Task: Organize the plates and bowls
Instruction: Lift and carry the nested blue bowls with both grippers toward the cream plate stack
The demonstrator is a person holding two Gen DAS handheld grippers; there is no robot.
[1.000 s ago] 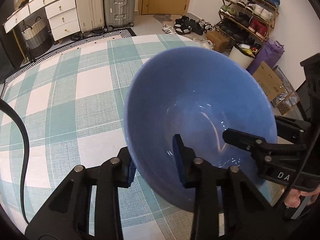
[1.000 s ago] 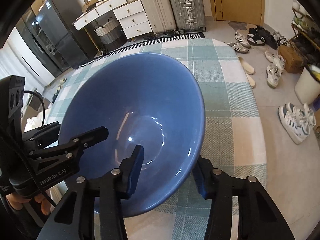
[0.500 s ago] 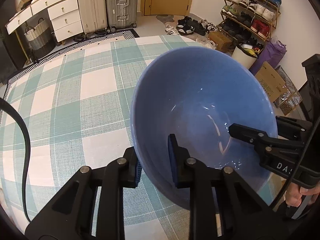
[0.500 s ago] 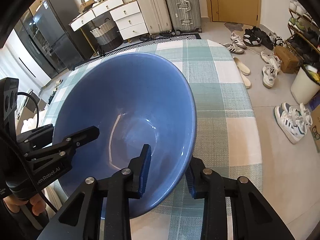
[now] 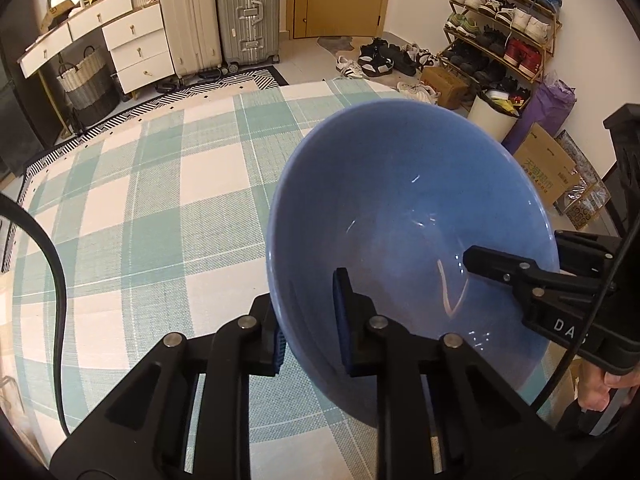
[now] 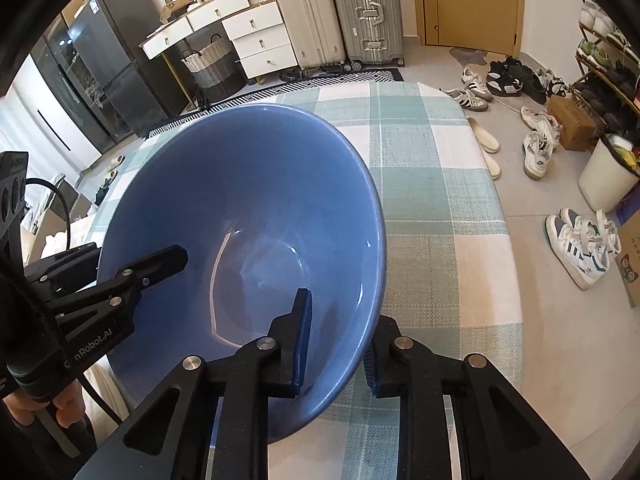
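Underneath, teal-checked tablecloth (image 5: 140,208); suitcases (image 6: 340,12) beyond.

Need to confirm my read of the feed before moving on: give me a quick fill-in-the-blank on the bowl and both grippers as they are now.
1. The bowl is coloured ____.
2. The left gripper has one finger inside and one ____ the bowl wall.
3. The right gripper grips the bowl's ____.
4. The tablecloth pattern is ____.

Missing: blue; outside; rim; checked
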